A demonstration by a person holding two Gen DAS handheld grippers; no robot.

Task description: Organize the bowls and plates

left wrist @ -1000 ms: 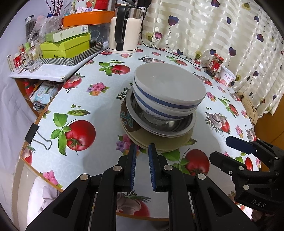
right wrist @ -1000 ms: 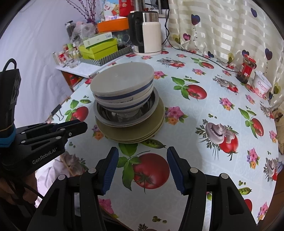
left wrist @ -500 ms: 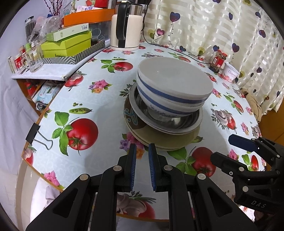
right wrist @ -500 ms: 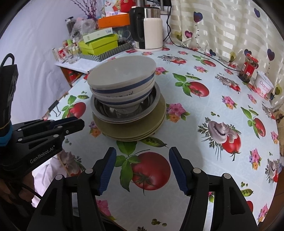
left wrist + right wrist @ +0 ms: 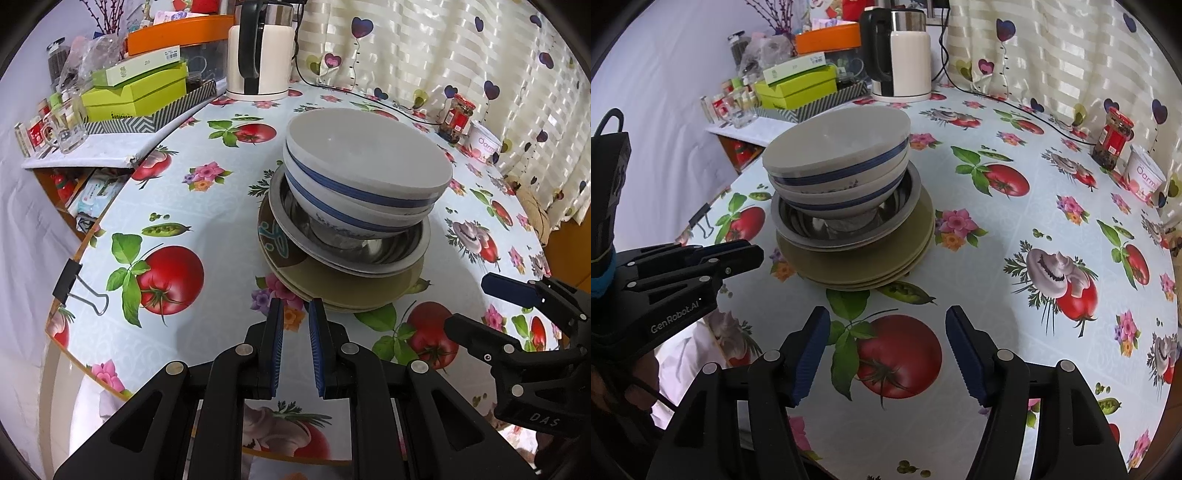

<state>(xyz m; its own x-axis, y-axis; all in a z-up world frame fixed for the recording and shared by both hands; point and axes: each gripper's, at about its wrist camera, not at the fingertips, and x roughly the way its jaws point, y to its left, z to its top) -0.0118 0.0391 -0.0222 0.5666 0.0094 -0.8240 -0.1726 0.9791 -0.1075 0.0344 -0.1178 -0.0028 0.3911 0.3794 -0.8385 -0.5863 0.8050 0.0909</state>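
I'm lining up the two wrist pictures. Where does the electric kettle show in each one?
Left wrist: kettle at top centre, behind the bowl stack, right of the green boxes.
Right wrist: kettle at top centre, behind and right of the bowl stack.
Shared landmark: the red jar by the curtain, at the right in both.

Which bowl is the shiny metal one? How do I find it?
Look at the round table with the tomato tablecloth and find the tall pile of dishes in its middle. The metal bowl sits on the olive-brown plates, under two white bowls with blue stripes. It is the only silvery, mirror-like one.
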